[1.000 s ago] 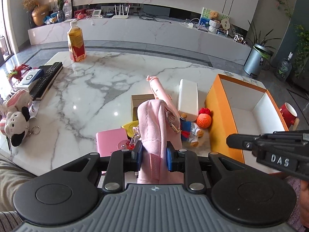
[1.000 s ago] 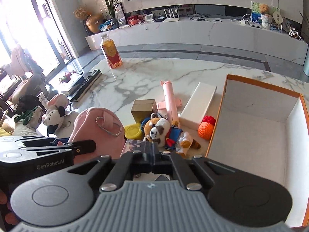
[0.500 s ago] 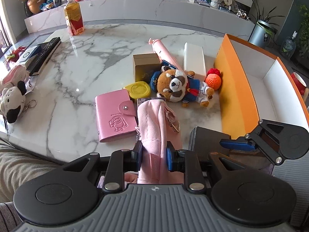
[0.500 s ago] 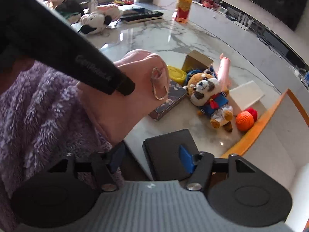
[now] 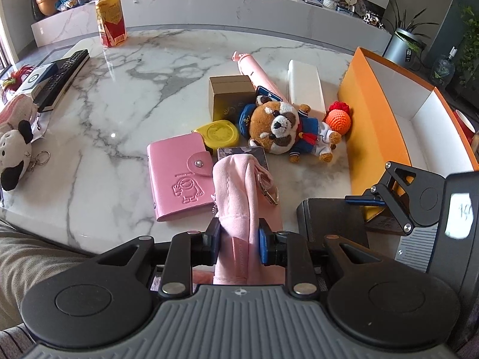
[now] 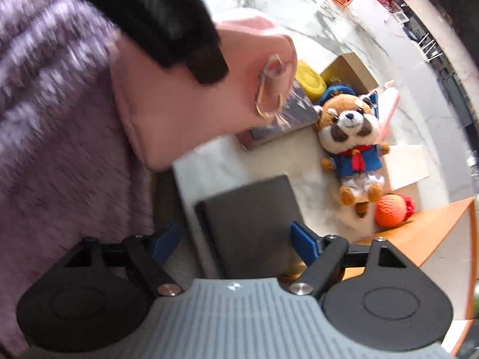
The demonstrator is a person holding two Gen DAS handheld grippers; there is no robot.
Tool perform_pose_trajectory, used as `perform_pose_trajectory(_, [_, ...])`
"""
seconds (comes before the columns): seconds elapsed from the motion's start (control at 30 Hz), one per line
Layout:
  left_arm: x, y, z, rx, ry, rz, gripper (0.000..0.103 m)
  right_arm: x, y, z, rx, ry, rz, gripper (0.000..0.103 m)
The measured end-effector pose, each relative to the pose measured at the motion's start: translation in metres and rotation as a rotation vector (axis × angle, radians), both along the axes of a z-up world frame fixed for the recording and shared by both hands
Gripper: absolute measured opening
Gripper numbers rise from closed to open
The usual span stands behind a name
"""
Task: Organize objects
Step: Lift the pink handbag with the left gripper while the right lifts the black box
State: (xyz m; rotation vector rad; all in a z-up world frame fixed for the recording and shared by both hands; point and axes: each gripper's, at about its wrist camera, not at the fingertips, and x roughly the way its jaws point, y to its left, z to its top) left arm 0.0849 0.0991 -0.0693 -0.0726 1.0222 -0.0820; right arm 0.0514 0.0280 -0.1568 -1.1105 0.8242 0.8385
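My left gripper (image 5: 239, 240) is shut on a pink fabric pouch (image 5: 236, 191) with a gold clip, held above the table's near edge. The pouch also shows in the right wrist view (image 6: 185, 110). My right gripper (image 6: 238, 242) is open, its blue pads either side of a dark grey box (image 6: 251, 224) at the table's near edge, not closed on it. That box shows in the left wrist view (image 5: 329, 221) beside the right gripper (image 5: 371, 202). A plush raccoon (image 5: 284, 125), pink card wallet (image 5: 179, 176) and orange knitted ball (image 5: 338, 121) lie on the marble table (image 5: 119, 95).
An open orange box (image 5: 374, 113) stands at the right. A yellow tin (image 5: 220, 133), gold box (image 5: 230, 95), pink tube (image 5: 257, 71), white box (image 5: 304, 85), patterned flat box (image 5: 242, 152), bottle (image 5: 110, 19), remote (image 5: 63, 77) and a cow plush (image 5: 13, 155) are around.
The left gripper with the pouch lifted and pulled back towards the near edge. The right gripper opened and dropped low, coming round the dark grey box.
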Motion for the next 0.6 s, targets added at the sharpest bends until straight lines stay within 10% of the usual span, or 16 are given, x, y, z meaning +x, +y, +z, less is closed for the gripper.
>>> perform_pose_trajectory(0.6, [-0.006, -0.007, 0.005, 0.016, -0.011, -0.009, 0.029, -0.057, -0.021, -0.004, -0.053, -0.223, 0.175, 0.040])
